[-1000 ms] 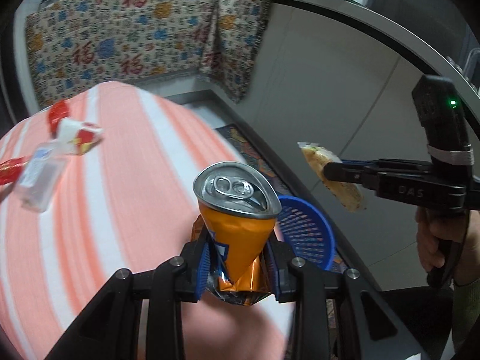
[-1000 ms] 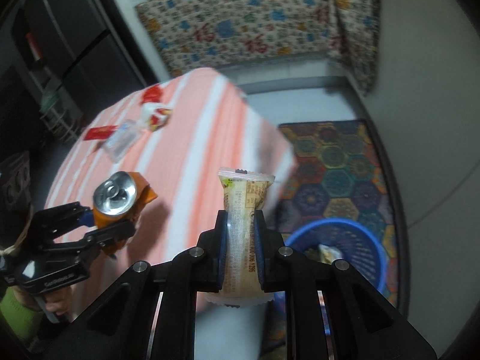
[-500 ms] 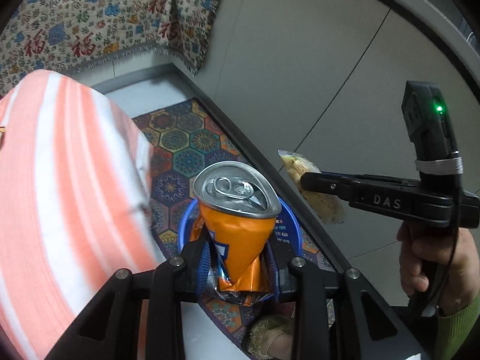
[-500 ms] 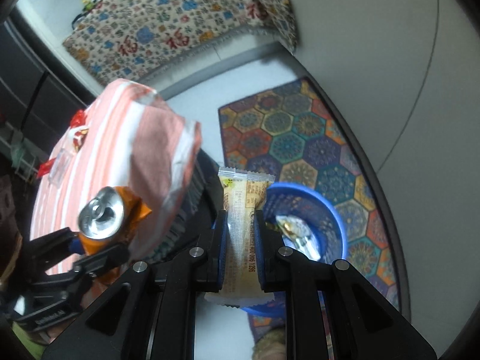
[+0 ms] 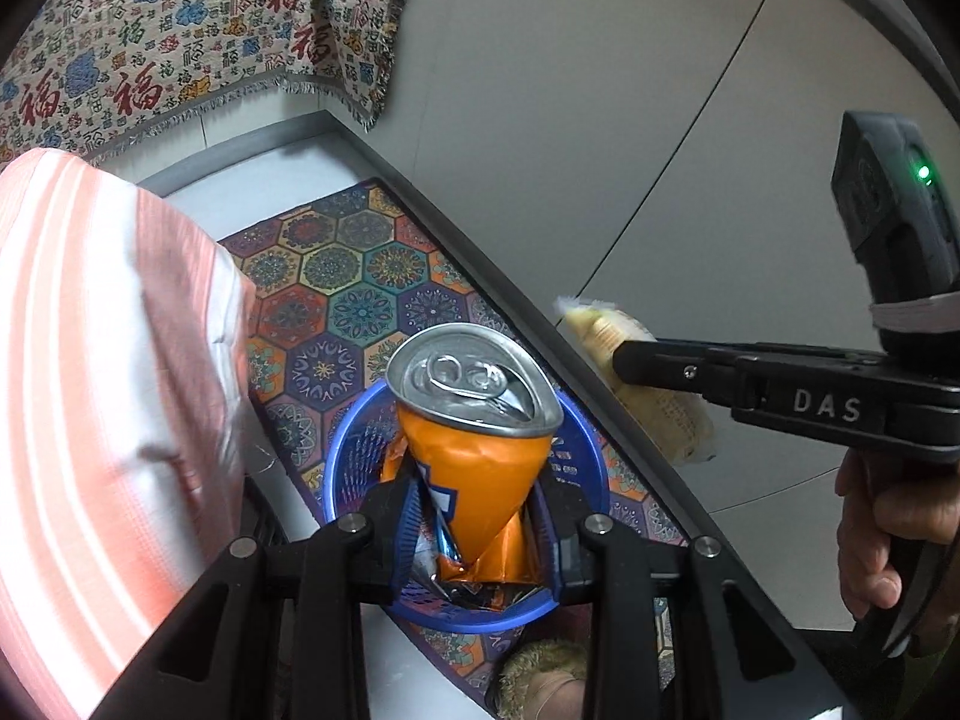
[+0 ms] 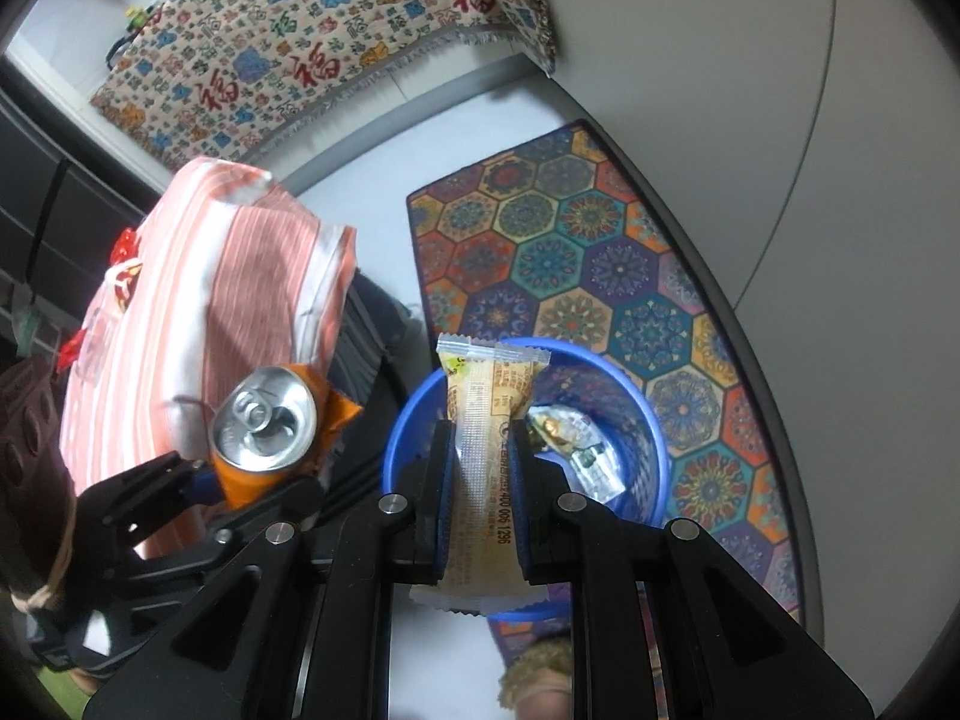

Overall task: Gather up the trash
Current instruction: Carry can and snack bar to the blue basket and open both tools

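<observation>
My left gripper (image 5: pixel 474 516) is shut on a crushed orange can (image 5: pixel 474 438) and holds it over the blue basket (image 5: pixel 345 456) on the floor. My right gripper (image 6: pixel 483 474) is shut on a pale yellow snack wrapper (image 6: pixel 486 420) and holds it over the same blue basket (image 6: pixel 651 438), which has a shiny wrapper (image 6: pixel 570 438) lying in it. The can (image 6: pixel 264 426) and left gripper (image 6: pixel 198 498) show at left in the right wrist view. The right gripper (image 5: pixel 624 360) with the wrapper (image 5: pixel 666 414) shows at right in the left wrist view.
The table with the orange striped cloth (image 5: pixel 90 390) is to the left and carries more trash (image 6: pixel 120 276) at its far end. A patterned hexagon mat (image 6: pixel 570 252) lies under the basket. A grey wall (image 5: pixel 630 120) runs along the right. A slipper toe (image 6: pixel 534 672) is below.
Both grippers have swung right off the table and down over the blue basket, still holding the can and the wrapper.
</observation>
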Demonstrator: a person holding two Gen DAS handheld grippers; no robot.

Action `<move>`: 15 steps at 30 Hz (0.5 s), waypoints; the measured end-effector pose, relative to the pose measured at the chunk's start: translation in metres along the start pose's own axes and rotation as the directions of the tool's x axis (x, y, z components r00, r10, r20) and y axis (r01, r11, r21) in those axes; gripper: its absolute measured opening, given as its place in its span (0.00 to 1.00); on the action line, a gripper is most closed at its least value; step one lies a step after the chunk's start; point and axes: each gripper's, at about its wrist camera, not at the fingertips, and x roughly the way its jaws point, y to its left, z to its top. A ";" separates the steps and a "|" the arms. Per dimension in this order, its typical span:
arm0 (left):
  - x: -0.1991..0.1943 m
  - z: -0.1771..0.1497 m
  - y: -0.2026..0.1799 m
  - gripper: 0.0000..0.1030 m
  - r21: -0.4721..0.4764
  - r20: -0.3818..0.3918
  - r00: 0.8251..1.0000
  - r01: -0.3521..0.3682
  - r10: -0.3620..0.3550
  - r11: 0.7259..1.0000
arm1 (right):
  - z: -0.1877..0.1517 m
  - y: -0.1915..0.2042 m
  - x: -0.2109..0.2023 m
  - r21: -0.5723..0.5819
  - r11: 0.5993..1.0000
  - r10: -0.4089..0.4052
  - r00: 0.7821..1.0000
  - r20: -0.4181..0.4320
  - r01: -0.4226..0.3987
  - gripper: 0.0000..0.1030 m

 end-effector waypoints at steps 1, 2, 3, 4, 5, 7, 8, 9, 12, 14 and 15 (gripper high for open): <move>0.004 0.001 -0.001 0.39 0.001 -0.007 1.000 0.003 -0.003 1.000 | 0.000 -0.002 0.000 0.005 1.000 -0.002 1.000 0.001 0.002 0.20; 0.007 0.003 -0.001 0.48 0.000 -0.007 1.000 0.005 -0.005 1.000 | 0.000 -0.004 0.000 0.015 1.000 0.001 1.000 0.002 -0.001 0.25; 0.009 0.004 -0.002 0.51 0.000 -0.001 1.000 0.005 -0.005 1.000 | 0.001 -0.006 0.000 0.022 1.000 0.003 1.000 0.005 -0.003 0.31; 0.010 0.004 -0.004 0.51 0.000 0.002 1.000 0.003 -0.003 1.000 | 0.000 -0.007 -0.001 0.027 1.000 0.001 1.000 0.010 -0.001 0.41; 0.009 0.003 -0.004 0.51 0.000 0.003 1.000 0.002 -0.002 1.000 | 0.001 -0.008 -0.003 0.029 1.000 -0.006 1.000 0.016 0.005 0.43; 0.007 0.002 -0.005 0.51 -0.003 0.008 1.000 0.005 -0.005 1.000 | 0.001 -0.009 -0.006 0.031 0.999 -0.015 1.000 0.026 0.014 0.43; 0.004 0.001 -0.005 0.51 -0.002 0.014 1.000 0.004 -0.004 1.000 | 0.001 -0.009 -0.008 0.032 0.999 -0.021 0.999 0.032 0.020 0.44; 0.002 0.001 -0.006 0.51 0.001 0.021 1.000 0.000 0.000 1.000 | 0.001 -0.008 -0.009 0.030 0.999 -0.030 0.999 0.039 0.028 0.46; -0.012 -0.003 -0.007 0.51 0.014 0.045 0.999 -0.011 0.011 1.000 | 0.003 -0.003 -0.014 0.011 0.998 -0.063 0.996 0.064 0.062 0.52; -0.024 -0.007 -0.005 0.51 0.017 0.063 0.998 -0.018 0.017 1.000 | 0.005 0.001 -0.017 -0.005 0.996 -0.093 0.992 0.087 0.093 0.63; -0.032 -0.010 -0.004 0.51 0.015 0.075 0.997 -0.020 0.018 1.000 | 0.006 0.004 -0.019 -0.011 0.993 -0.113 0.988 0.103 0.115 0.66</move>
